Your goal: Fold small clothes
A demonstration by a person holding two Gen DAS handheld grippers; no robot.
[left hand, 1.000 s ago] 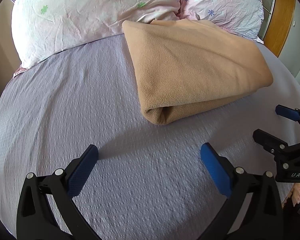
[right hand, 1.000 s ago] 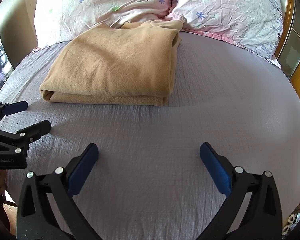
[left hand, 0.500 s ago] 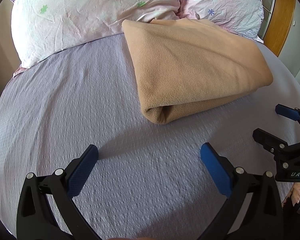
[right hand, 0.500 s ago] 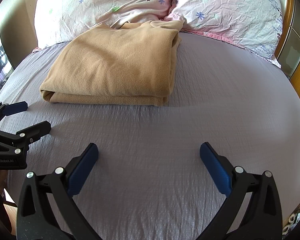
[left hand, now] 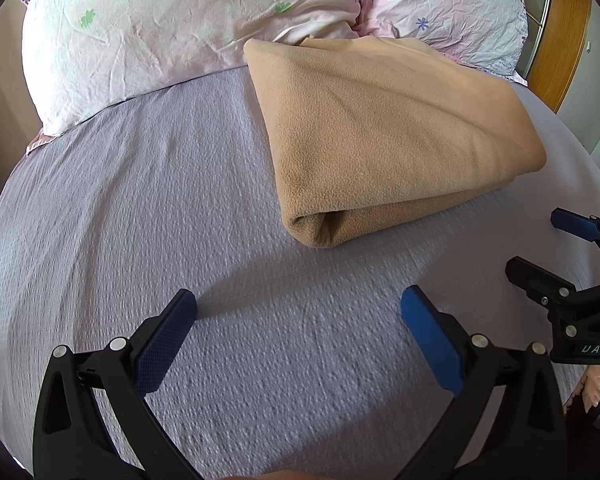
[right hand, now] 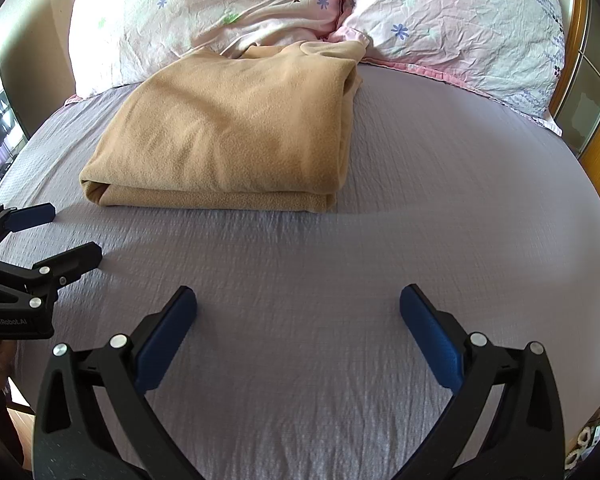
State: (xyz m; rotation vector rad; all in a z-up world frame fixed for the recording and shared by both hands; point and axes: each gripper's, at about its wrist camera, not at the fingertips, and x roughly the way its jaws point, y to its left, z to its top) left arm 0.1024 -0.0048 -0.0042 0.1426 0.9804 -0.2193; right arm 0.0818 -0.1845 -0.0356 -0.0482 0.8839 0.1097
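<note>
A tan fleece garment (left hand: 384, 136) lies folded into a thick rectangle on the lilac bed sheet (left hand: 140, 208), its far edge against the pillows. It also shows in the right wrist view (right hand: 236, 140). My left gripper (left hand: 298, 312) is open and empty, low over the sheet, short of the garment's near folded corner. My right gripper (right hand: 298, 312) is open and empty, over bare sheet in front of the garment. Each gripper shows at the edge of the other's view: the right one (left hand: 540, 248) and the left one (right hand: 68, 236), both open.
Two pale pink flowered pillows (right hand: 228, 8) (right hand: 460, 28) lie along the head of the bed. A wooden frame with glass (right hand: 588, 92) stands at the right. The bed's edges curve away at left and right.
</note>
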